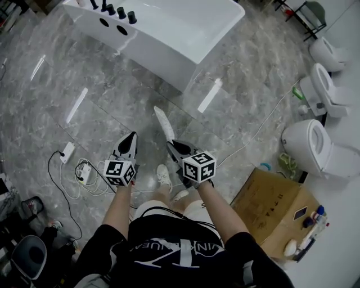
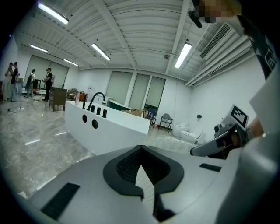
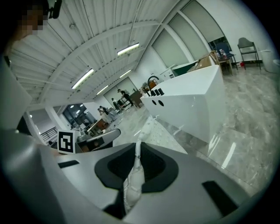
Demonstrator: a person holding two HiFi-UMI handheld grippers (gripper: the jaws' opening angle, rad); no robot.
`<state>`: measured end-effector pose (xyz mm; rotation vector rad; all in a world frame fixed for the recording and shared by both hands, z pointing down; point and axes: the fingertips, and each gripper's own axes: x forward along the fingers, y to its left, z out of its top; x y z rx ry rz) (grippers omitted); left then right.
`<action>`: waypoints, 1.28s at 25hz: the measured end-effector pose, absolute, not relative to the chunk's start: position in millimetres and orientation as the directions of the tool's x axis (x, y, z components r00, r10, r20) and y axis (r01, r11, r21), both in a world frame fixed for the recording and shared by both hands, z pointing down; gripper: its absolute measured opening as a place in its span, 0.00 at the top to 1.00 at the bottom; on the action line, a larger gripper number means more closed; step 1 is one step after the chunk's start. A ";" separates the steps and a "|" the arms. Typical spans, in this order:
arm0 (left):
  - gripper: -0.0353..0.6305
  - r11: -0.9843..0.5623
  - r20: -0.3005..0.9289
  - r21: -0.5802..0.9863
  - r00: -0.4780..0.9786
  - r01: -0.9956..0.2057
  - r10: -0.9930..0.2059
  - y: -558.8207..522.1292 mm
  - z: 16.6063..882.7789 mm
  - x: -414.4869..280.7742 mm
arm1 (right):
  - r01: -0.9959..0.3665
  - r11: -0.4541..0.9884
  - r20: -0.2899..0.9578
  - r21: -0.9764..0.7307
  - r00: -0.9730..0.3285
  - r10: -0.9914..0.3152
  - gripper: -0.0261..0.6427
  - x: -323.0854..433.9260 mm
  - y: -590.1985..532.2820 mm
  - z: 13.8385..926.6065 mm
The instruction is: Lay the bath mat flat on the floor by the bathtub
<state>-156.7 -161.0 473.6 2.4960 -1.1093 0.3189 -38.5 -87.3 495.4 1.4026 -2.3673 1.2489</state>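
The right gripper (image 3: 138,146) is clamped on a white quilted mat (image 3: 132,181). The mat's free end sticks out past the jaw tips, edge-on, towards the tub (image 1: 169,31). In the head view the mat (image 1: 163,122) is a narrow strip above the floor (image 1: 107,95), off the ground. The left gripper (image 2: 140,149) has its jaw tips together with nothing between them. It is just beside the right gripper (image 1: 171,144), apart from the mat.

Open marble floor lies between the grippers and the tub's near corner. Cables (image 1: 79,180) and a power strip (image 1: 67,152) are near on the left, and a cardboard box (image 1: 273,211) is near on the right with small bottles (image 1: 315,218) at its far corner. Three toilets (image 1: 315,143) line the right wall. The tub shows a white inside, with black taps (image 1: 118,12) on its rim.
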 end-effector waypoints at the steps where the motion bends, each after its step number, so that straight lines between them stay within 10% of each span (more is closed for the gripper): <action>1: 0.93 -0.601 0.363 0.252 0.650 -0.759 -0.668 -162.5 474.9 -160.8 | -0.760 0.251 0.466 -0.600 -0.587 -0.662 0.90 -47.8 -93.4 495.4; 11: 0.93 -0.485 0.399 0.196 0.521 -0.852 -0.755 -185.7 489.6 -178.8 | -0.666 0.264 0.419 -0.698 -0.678 -0.604 0.90 -58.0 -164.5 543.2; 32: 0.93 -0.403 0.452 0.232 0.465 -0.885 -0.761 -242.7 678.0 -17.6 | -0.817 0.299 0.689 -0.492 -0.576 -0.439 0.90 156.7 -239.7 860.5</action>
